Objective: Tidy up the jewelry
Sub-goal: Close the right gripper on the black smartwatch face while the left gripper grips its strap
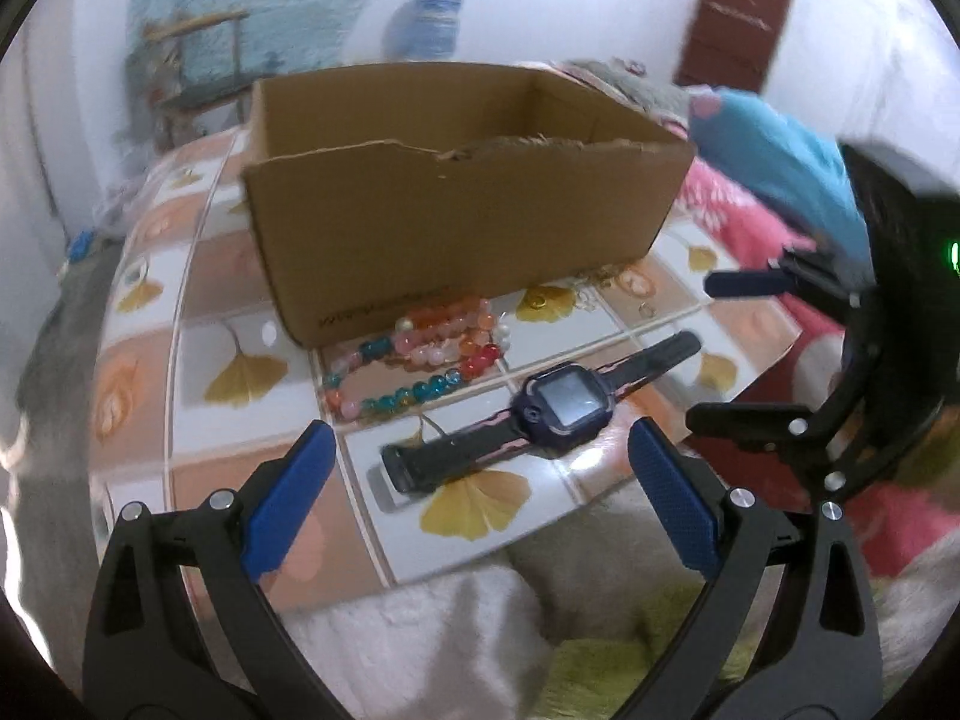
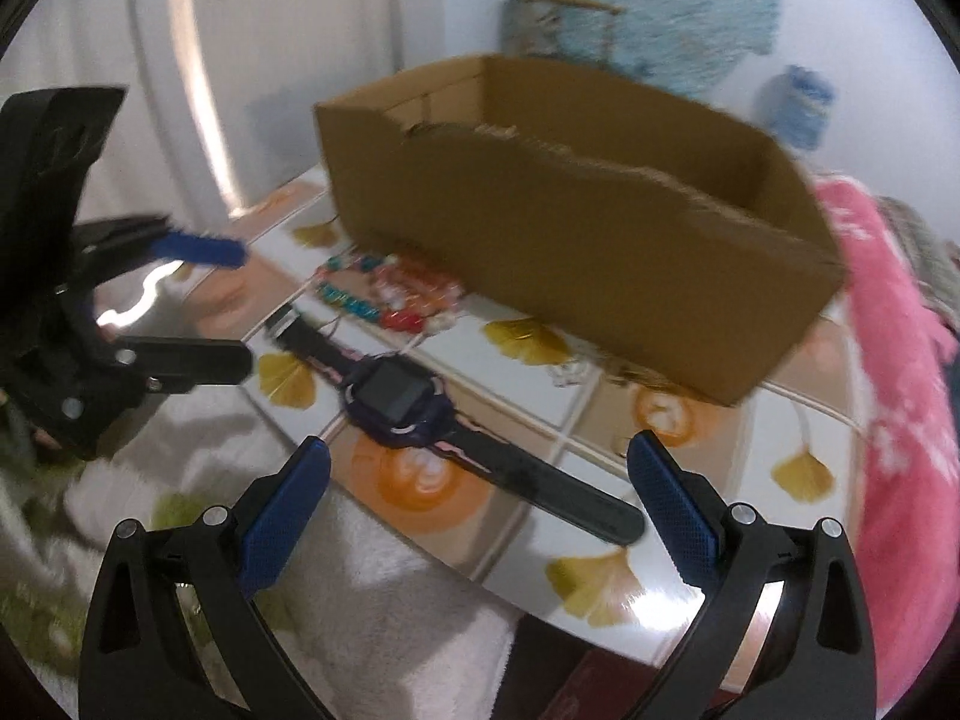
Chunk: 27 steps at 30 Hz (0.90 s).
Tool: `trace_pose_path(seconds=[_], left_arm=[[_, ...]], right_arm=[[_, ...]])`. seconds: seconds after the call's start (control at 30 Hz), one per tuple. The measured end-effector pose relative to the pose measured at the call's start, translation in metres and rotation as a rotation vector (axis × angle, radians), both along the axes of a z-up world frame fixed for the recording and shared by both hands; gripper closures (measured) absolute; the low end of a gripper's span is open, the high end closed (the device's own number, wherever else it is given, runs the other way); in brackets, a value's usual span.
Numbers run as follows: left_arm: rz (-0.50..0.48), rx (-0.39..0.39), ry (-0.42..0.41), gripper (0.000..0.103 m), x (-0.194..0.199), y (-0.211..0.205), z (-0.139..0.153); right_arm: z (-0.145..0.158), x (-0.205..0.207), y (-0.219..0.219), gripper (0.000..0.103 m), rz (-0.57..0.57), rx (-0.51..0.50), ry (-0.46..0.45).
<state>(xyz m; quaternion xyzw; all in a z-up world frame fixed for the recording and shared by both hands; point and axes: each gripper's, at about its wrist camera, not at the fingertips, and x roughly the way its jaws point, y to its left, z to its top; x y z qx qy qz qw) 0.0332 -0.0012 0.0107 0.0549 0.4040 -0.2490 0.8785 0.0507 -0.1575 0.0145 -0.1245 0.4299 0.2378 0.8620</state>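
Observation:
A dark smartwatch (image 1: 540, 414) with a black strap lies flat on the patterned table, in front of an open cardboard box (image 1: 468, 204). Colourful bead bracelets (image 1: 420, 354) lie in a heap between watch and box. Small gold pieces (image 1: 540, 300) lie by the box's front wall. My left gripper (image 1: 480, 438) is open and empty, just short of the watch. My right gripper (image 2: 480, 456) is open and empty, over the watch (image 2: 402, 402) and its strap. The beads (image 2: 384, 294) and box (image 2: 570, 228) lie beyond. Each gripper shows in the other's view, the right (image 1: 720, 354) and the left (image 2: 240, 312).
The table (image 1: 240, 324) has a glossy ginkgo-leaf cover and its near edge lies under my grippers. A pink blanket (image 2: 900, 396) lies to the right, pale fuzzy fabric (image 1: 456, 630) below the table edge. A blue-capped jar (image 1: 432, 24) stands behind the box.

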Motion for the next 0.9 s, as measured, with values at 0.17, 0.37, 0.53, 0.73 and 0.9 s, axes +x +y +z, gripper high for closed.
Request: trace_pose_path(seconds=[0.17,0.37,0.53,0.73,0.9], left_arm=[[-0.139,0.077,-0.028,0.009,0.006,-0.016,-0.014],[-0.310,0.170,0.016,0.049,0.012,-0.030,-0.029],[-0.423,0.198,0.060,0.058,0.020,-0.035,-0.035],[-0.547,0.242,0.086,0.061,0.025,-0.042,-0.039],[-0.606,0.242,0.097,0.064,0.027,-0.041,-0.039]], right_arm=[[-0.011,0.014,0.009,0.024,0.132,-0.022,0.061],[-0.025,0.028,0.009,0.045,0.231,-0.024,0.138],[-0.030,0.035,0.010,0.051,0.329,-0.041,0.174],[-0.033,0.036,0.013,0.059,0.424,-0.092,0.179],[-0.032,0.034,0.013,0.065,0.475,-0.108,0.168]])
